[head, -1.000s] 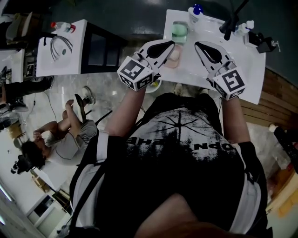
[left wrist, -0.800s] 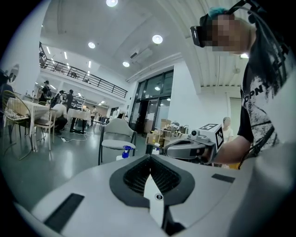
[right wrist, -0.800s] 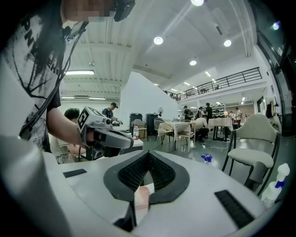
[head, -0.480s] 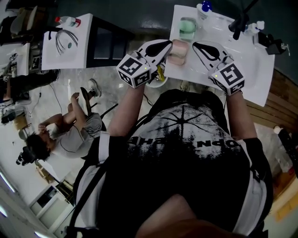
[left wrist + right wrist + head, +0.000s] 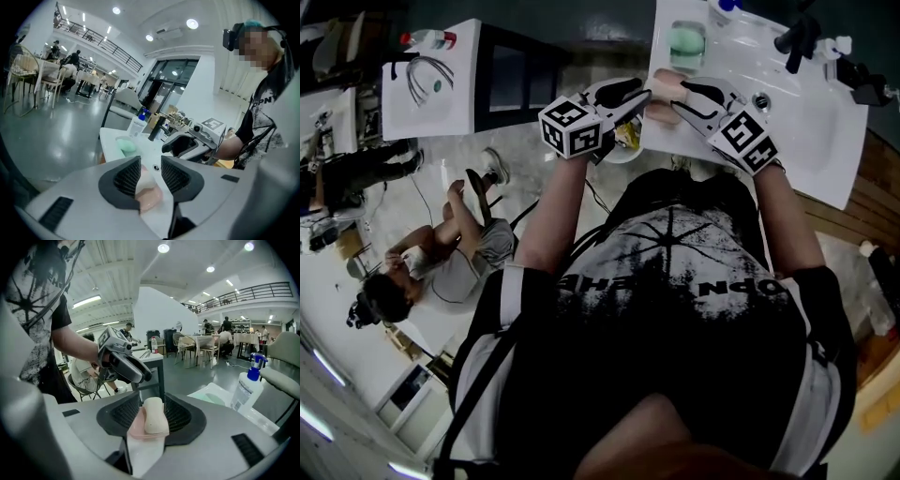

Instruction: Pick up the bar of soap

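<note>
Right gripper [image 5: 151,401]: jaws have just been opening and now stand apart. The bar of soap [image 5: 153,416] sits between the 2 ribbed pads, and neither pad is seen pressing on it.

Left gripper [image 5: 150,164]: its jaws have also just been opening and stand apart. The soap and its pink dish [image 5: 152,199] show in the gap just past the tips.

Soap: pale and rounded, lying lengthwise in the shallow dish near the left edge of the white counter [image 5: 806,141]. Judged light and stiff but smooth, likely slick, more so if wet. The rounded flanks could squirt out of a hard pinch. The best hold looks like the 2 long sides at mid-length, with the pads low but clear of the dish rim. The dish looks loose and may lift or skid with the bar.

Arms: both forearms reach forward from the chest and converge. The 2 grippers sit nearly tip to tip, 1 on each side of the soap, each pointing slightly down.

Further back: a green block [image 5: 686,42], a blue-topped bottle [image 5: 246,385] and a dark tap [image 5: 797,37].
</note>
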A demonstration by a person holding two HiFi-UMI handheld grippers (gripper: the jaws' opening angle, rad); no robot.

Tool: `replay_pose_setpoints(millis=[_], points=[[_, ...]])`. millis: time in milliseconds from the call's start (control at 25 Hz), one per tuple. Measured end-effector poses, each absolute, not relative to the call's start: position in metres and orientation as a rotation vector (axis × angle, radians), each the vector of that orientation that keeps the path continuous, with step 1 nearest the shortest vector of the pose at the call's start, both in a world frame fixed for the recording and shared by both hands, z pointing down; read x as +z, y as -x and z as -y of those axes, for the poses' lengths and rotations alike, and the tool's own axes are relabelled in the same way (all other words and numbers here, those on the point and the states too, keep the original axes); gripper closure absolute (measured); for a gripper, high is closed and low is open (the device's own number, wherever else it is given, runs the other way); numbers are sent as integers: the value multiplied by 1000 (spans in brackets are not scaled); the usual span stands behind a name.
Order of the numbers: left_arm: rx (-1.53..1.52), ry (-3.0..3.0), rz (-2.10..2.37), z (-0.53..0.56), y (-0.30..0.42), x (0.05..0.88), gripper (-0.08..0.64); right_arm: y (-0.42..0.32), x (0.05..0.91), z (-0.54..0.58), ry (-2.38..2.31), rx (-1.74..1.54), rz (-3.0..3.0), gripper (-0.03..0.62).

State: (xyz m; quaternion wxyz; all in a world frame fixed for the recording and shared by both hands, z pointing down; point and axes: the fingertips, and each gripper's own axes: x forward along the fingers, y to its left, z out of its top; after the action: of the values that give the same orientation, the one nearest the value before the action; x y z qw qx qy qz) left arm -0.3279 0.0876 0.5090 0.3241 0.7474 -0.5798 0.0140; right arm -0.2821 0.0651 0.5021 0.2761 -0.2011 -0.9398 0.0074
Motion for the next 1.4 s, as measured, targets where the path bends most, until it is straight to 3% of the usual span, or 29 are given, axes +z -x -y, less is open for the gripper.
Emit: replay_pose_setpoints(millis=[320, 600, 1040, 1400], points=[[63, -1878, 1352, -88, 333, 557, 359, 300, 548, -76, 570, -76, 2389, 367], [18, -1819, 1219, -84, 330, 585, 328, 314, 581, -85, 613, -165, 2302, 353], [-15, -1795, 1136, -81, 326, 599, 328, 326, 603, -90, 623, -290, 2242, 377], [-29, -1805, 1163, -83, 332, 598, 383, 332, 602, -92, 631, -363, 2236, 380]])
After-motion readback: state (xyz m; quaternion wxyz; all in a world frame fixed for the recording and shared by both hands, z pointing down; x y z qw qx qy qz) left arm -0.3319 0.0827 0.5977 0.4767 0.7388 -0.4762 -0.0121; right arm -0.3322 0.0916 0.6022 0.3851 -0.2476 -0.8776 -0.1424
